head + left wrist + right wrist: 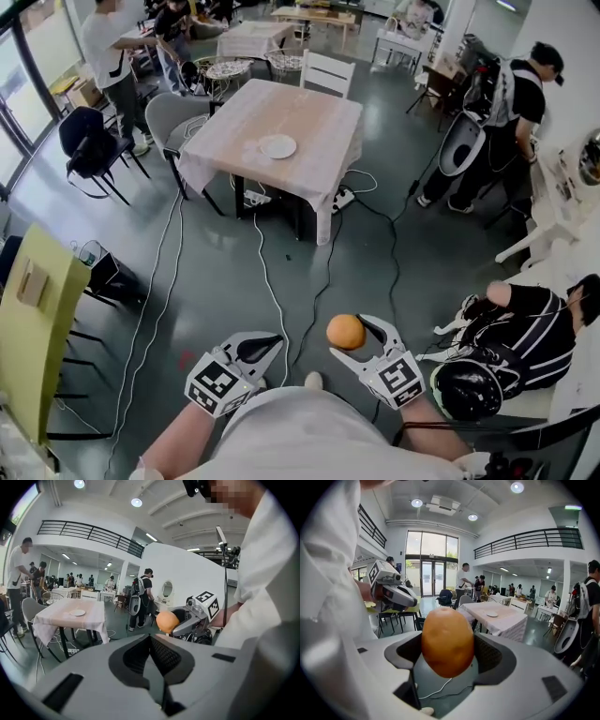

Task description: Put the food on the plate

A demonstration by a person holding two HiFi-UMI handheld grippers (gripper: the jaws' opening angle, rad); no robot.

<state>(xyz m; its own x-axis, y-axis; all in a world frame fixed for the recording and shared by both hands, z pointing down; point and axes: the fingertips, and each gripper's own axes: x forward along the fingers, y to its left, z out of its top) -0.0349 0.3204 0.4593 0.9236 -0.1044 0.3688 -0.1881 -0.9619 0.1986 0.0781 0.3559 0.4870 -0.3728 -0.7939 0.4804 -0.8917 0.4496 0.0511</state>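
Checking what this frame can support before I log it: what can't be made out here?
- Food: kind unclear in every view; just a smooth orange lump.
- Plate: too small in all views to tell if anything lies on it.
- Room to the right: blocked by the person's shirt, left gripper view.

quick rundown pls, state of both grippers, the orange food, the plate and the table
right gripper: shut on the orange food, held up over the floor
left gripper: jaws together, nothing between them
orange food: whole, gripped between the right jaws, not yet on the plate
plate: empty, lying flat on the table
table: covered with a cloth, across the room from the grippers
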